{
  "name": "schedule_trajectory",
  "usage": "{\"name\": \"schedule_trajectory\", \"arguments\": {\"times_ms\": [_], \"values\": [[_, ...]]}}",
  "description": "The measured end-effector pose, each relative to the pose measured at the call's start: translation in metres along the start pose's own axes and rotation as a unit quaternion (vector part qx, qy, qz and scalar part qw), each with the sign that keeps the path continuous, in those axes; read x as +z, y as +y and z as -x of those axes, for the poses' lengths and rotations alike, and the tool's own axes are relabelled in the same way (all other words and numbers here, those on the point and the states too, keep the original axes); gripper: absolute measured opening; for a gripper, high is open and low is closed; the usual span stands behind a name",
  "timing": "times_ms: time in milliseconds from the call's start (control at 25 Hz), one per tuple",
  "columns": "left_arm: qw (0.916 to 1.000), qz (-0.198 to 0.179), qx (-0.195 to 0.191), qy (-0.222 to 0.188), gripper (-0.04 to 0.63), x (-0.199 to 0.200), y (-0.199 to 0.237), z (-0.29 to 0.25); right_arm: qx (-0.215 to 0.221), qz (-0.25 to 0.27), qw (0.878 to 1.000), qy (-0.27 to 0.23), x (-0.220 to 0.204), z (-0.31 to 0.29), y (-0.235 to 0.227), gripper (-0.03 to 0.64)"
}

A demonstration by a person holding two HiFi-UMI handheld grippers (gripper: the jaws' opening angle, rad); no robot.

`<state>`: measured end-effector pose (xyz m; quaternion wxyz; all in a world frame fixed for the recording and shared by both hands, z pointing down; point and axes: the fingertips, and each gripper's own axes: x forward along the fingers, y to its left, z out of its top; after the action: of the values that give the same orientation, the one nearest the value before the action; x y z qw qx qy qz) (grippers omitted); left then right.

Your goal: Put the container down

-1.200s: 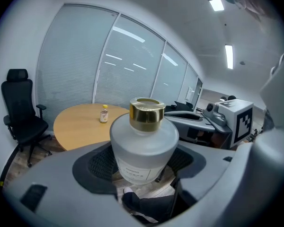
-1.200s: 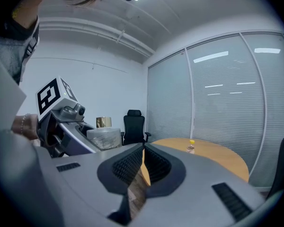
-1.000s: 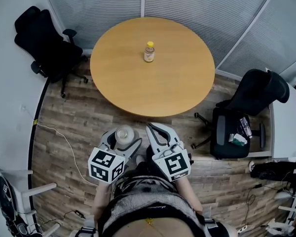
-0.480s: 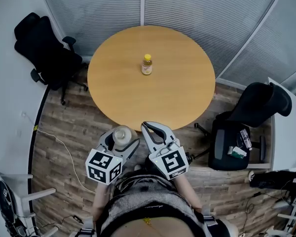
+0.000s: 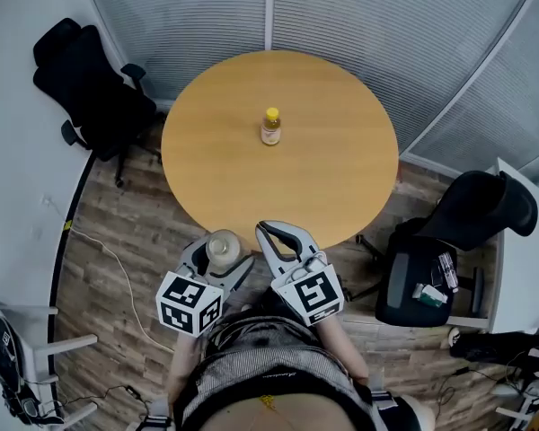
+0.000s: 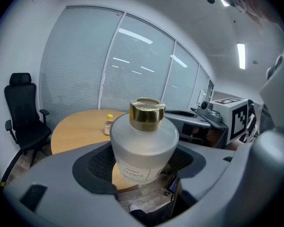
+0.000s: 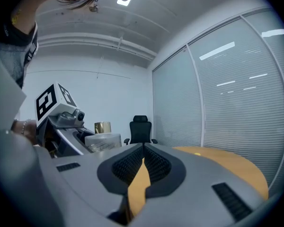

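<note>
At the near edge of the table (image 5: 225, 169), just short of its rim, the left gripper (image 5: 223, 257) has its jaws clamped on the container (image 6: 143, 145), a frosted round jar with a gold cap, held upright over the wooden floor. The right gripper (image 7: 143, 161) hangs just to its right with jaws together on nothing.

The main risk, as I judge it, is height and place. Opening the jaws now would drop the jar to the floor, since it is not over the tabletop. Its body is smooth and curved, and the pads grip only its sides, so a jolt or a slack squeeze could let it slide down or twist. Carried in low, its base might knock the rim. Set down tilted, it could rock over. The small bottle (image 5: 270, 127) stands well apart, past mid-table, and is unlikely to be struck.

The jar's base is hidden below the jaws in the left gripper view, and the head view shows little more than its top. Its label is too small to read, and the frosting hides any contents.
</note>
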<state>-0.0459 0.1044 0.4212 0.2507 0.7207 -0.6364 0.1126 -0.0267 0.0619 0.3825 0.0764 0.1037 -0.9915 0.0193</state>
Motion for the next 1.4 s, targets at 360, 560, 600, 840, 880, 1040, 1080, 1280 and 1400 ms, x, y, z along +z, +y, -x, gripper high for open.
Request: {"name": "schedule_trajectory", "arguments": {"times_ms": [360,560,600,840,880,1040,1080,1280,1400], "values": [[0.9995,0.015,0.025,-0.007,0.345,0.004,0.004,-0.016,0.032,0.002,0.999,0.004,-0.005,-0.011,-0.017,0.025],[0.9991,0.022,0.035,-0.009,0.345,0.004,0.001,-0.026,0.037,0.002,0.999,0.006,-0.011,-0.009,-0.03,0.025],[0.999,0.025,0.036,-0.01,0.345,0.004,0.001,-0.028,0.038,0.006,0.999,0.006,-0.012,-0.009,-0.032,0.025],[0.9986,0.028,0.042,-0.013,0.345,0.005,0.003,-0.033,0.036,-0.003,0.999,0.007,-0.014,-0.011,-0.04,0.025],[0.9986,0.028,0.043,-0.013,0.345,0.006,0.003,-0.033,0.037,-0.002,0.999,0.007,-0.014,-0.01,-0.041,0.025],[0.9986,0.029,0.043,-0.012,0.345,0.01,0.004,-0.035,0.036,-0.005,0.999,0.01,-0.013,-0.009,-0.044,0.025],[0.9987,0.028,0.041,-0.012,0.345,0.011,0.006,-0.036,0.033,-0.006,0.999,0.01,-0.013,-0.01,-0.046,0.025],[0.9993,0.024,0.029,-0.009,0.345,0.017,0.015,-0.042,0.014,-0.011,1.0,0.018,-0.016,-0.015,-0.053,0.025],[0.9996,0.019,0.018,-0.007,0.345,0.022,0.021,-0.05,0.0,-0.013,1.0,0.02,-0.019,-0.019,-0.062,0.025]]}}
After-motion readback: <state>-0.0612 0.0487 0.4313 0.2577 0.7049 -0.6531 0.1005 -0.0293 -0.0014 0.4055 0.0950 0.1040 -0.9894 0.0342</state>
